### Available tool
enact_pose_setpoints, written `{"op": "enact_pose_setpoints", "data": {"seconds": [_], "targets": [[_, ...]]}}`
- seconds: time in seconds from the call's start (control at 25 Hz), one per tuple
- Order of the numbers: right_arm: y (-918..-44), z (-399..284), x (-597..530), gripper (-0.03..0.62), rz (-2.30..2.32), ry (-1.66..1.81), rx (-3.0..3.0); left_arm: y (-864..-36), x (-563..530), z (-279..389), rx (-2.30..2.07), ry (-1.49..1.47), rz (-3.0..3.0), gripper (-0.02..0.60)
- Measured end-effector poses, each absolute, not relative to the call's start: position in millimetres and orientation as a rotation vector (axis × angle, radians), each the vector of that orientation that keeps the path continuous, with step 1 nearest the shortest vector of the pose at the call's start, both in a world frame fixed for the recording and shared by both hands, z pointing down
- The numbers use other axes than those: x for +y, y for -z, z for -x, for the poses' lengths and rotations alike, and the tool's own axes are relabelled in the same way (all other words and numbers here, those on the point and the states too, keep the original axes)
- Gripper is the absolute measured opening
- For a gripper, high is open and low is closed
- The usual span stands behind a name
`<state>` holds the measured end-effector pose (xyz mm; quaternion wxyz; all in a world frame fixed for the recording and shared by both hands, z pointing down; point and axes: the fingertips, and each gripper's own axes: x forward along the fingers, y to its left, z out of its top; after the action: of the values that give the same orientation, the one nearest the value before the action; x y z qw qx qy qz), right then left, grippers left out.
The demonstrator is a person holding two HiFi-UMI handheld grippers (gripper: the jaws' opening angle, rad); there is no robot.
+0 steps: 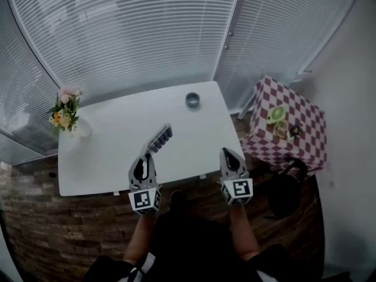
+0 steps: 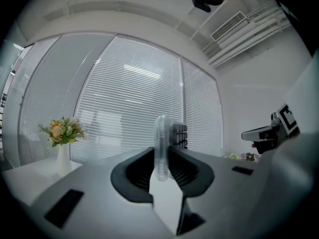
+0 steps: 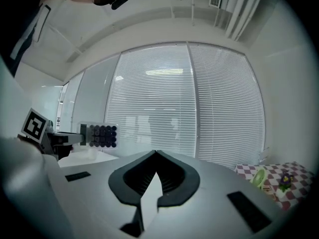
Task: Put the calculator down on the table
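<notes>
The calculator is a slim clear-cased slab with dark keys, held out over the near part of the white table. My left gripper is shut on its near end. In the left gripper view the calculator stands edge-on between the jaws. In the right gripper view the calculator shows its keys at the left, clear of the tabletop. My right gripper hovers at the table's near right edge, and its jaws are shut with nothing between them.
A vase of flowers stands at the table's left end and a small grey round object near its far edge. A checkered side table with a green fan is at the right. Window blinds lie behind.
</notes>
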<state>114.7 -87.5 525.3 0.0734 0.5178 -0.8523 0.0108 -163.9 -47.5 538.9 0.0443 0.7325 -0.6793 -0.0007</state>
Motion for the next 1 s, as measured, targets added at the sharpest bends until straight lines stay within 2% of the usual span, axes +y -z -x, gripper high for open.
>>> {"op": "enact_pose_setpoints", "data": {"seconds": [0.52,1.0], "targets": [[-518.9,-86.4,-138.5,0.006,-1.635,-0.03,-2.532,-533.2,-119.7,186.3,-2.013,-0.027,-2.315,0.084],[-523.3,-108.7,-177.0,0.006,-1.634,-0.059,-2.527,-539.6,-154.2,163.5,-1.989,-0.052,-2.292,0.084]]}}
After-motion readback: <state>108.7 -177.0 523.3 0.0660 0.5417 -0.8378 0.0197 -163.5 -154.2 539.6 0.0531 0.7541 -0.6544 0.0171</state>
